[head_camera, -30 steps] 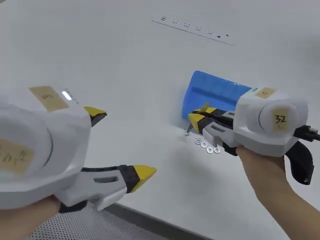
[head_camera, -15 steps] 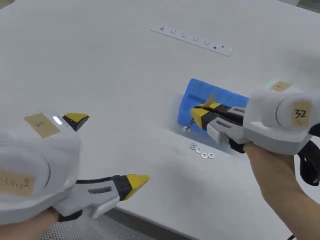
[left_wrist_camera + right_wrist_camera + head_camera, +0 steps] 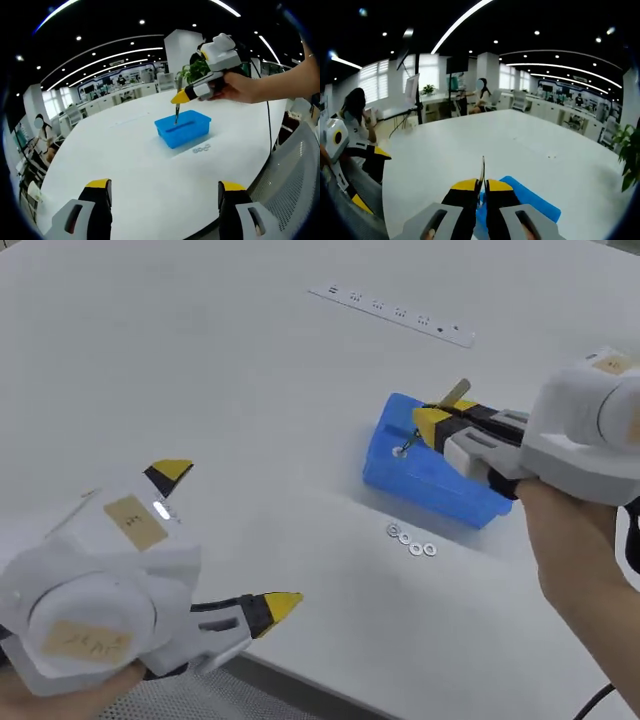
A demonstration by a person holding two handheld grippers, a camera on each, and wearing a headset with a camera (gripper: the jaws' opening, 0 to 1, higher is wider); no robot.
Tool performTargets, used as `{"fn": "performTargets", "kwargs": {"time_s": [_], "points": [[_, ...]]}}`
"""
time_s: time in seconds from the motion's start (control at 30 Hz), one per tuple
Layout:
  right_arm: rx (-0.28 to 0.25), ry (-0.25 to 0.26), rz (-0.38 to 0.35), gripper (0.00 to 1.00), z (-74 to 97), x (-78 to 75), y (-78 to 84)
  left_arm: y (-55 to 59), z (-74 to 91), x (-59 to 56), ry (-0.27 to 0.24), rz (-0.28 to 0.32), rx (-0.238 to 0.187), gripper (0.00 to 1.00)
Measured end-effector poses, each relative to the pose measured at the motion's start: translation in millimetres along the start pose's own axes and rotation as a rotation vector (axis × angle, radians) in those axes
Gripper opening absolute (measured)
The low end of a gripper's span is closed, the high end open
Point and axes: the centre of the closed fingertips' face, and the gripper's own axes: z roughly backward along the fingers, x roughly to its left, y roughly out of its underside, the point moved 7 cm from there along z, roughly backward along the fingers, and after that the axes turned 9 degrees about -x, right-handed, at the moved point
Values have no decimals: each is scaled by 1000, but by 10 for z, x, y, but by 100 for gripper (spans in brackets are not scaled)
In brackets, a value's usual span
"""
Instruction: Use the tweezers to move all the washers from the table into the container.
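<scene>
Dangling tweezers (image 3: 406,445) over the blue container (image 3: 430,487), washers (image 3: 412,541) alongside.

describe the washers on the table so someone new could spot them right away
On the white table, find the blue container. Just off its near long side lies a short row of small silver washers. They are flat rings on the bare tabletop, apart from the container, unlike the tweezers that the right gripper holds above it.

Washers (image 3: 411,542) beside blue container (image 3: 425,490), tweezers (image 3: 405,446) above.
</scene>
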Motion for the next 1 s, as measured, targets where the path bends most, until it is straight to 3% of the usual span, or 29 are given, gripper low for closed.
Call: {"fn": "performTargets", "kwargs": {"time_s": [0.57,0.77,0.87,1.0], "points": [[34,54,-50,2,-315,-168,283,31,-11,-15,0,-33,29,88],[70,58,-34,2,-402,-164,444,29,-5,-13,-6,-36,25,88],[102,56,10,2,-430,-141,510,15,5,17,-31,-35,12,88],[111,53,17,2,-452,-122,548,21,1,34,-53,-41,15,89]]}}
